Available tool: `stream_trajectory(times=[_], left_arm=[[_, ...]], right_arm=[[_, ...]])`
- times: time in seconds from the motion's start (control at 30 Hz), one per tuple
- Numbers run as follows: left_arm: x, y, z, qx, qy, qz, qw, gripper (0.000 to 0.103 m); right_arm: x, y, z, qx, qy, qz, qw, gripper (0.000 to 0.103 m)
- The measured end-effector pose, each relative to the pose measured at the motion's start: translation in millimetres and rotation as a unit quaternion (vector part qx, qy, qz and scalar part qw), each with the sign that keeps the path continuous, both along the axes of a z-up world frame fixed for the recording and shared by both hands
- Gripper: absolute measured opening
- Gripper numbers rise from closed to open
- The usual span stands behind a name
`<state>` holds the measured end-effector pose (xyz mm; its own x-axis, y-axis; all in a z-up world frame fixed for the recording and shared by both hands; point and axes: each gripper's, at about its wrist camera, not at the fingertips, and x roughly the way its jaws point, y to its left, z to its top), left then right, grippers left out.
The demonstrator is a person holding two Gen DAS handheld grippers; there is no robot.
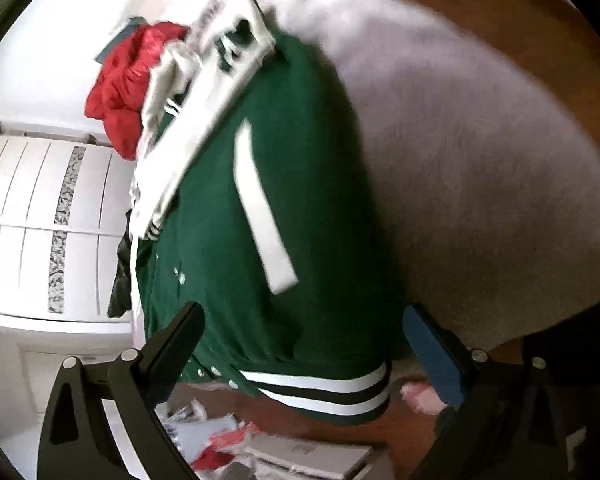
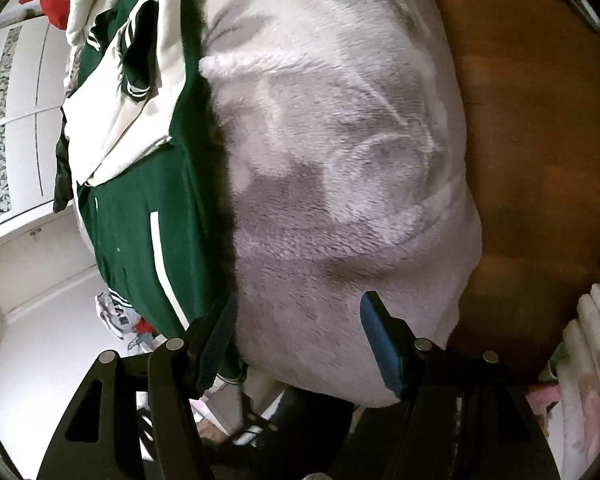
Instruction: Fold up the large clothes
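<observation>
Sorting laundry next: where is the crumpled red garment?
The crumpled red garment sits upper left in the left wrist view, at the far end of the green varsity jacket, beside its cream sleeves.

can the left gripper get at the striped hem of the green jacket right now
Probably yes. The left gripper is open, and the green jacket lies between its fingers with the striped hem at the near edge. Nothing covers the hem; the white sleeves lie folded farther up.

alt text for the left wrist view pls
A green varsity jacket with white sleeves and a striped hem lies folded on a pale fleece blanket, framed by the open left gripper. A red garment is bunched beyond it, near white cabinets.
</observation>
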<state>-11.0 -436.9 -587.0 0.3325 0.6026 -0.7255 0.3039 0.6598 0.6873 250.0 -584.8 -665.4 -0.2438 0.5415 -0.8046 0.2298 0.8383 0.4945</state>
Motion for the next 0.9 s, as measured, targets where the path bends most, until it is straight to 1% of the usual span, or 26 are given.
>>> stream_trajectory(times=[0.03,0.07,0.1,0.13,0.17,0.23,0.3,0.33,0.37,0.4,0.43,0.47,0.5,0.53,0.57,0.6,0.63,0.7,0.77,0.83,0.9], left_arm=[[7,4,-10,0.004,0.010,0.018,0.9998,0.102],[15,17,-21,0.011,0.017,0.042,0.9989,0.102],[21,24,-25,0.011,0.022,0.053,0.9983,0.103],[26,33,-29,0.005,0.025,0.062,0.9978,0.103],[30,41,-30,-0.010,0.028,0.070,0.9971,0.103],[32,48,-24,-0.029,0.028,0.084,0.9957,0.103],[30,49,-15,-0.032,0.018,0.084,0.9958,0.102],[28,48,-8,-0.037,0.012,0.083,0.9958,0.102],[27,47,-3,-0.042,0.007,0.084,0.9956,0.099],[27,49,5,-0.054,0.002,0.089,0.9945,0.090],[27,51,10,-0.068,0.002,0.096,0.9931,0.085],[28,53,14,-0.082,0.002,0.102,0.9914,0.072],[28,53,20,-0.092,0.001,0.102,0.9906,0.057],[26,50,25,-0.100,0.000,0.101,0.9898,0.048],[25,48,26,-0.106,0.001,0.101,0.9892,0.031],[24,46,29,-0.108,-0.002,0.101,0.9890,0.024],[23,46,32,-0.107,-0.008,0.101,0.9891,0.022],[23,52,36,-0.118,-0.010,0.104,0.9875,0.019],[24,57,40,-0.128,-0.013,0.108,0.9857,0.017],[27,64,44,-0.138,-0.015,0.111,0.9842,0.016],[29,69,49,-0.150,-0.016,0.112,0.9823,0.015]], right_arm=[[-15,1,-8,0.001,-0.001,0.004,1.000,0.066],[-16,8,-11,0.001,-0.003,0.007,1.000,0.066],[-16,16,-12,0.002,-0.005,0.009,1.000,0.066],[-17,26,-15,0.003,-0.006,0.010,1.000,0.066],[-14,28,-14,0.004,-0.009,0.014,1.000,0.066],[-7,30,-14,0.002,-0.016,0.018,1.000,0.066],[4,29,-15,0.006,-0.025,0.015,1.000,0.066],[11,30,-15,0.012,-0.029,0.012,0.999,0.066],[20,31,-16,0.023,-0.035,0.006,0.999,0.066],[30,34,-18,0.037,-0.044,0.002,0.998,0.066],[40,37,-19,0.046,-0.054,-0.002,0.997,0.066],[52,40,-20,0.057,-0.065,-0.008,0.996,0.066],[65,44,-22,0.075,-0.072,-0.014,0.994,0.066],[80,48,-26,0.094,-0.074,-0.022,0.993,0.066],[90,51,-30,0.106,-0.076,-0.030,0.991,0.067],[105,55,-35,0.120,-0.080,-0.040,0.989,0.068],[119,60,-40,0.137,-0.083,-0.045,0.986,0.071],[141,68,-49,0.155,-0.087,-0.055,0.982,0.072],[162,78,-62,0.177,-0.083,-0.064,0.979,0.079],[177,91,-73,0.199,-0.073,-0.067,0.975,0.079],[188,109,-82,0.206,-0.062,-0.054,0.975,0.079]])
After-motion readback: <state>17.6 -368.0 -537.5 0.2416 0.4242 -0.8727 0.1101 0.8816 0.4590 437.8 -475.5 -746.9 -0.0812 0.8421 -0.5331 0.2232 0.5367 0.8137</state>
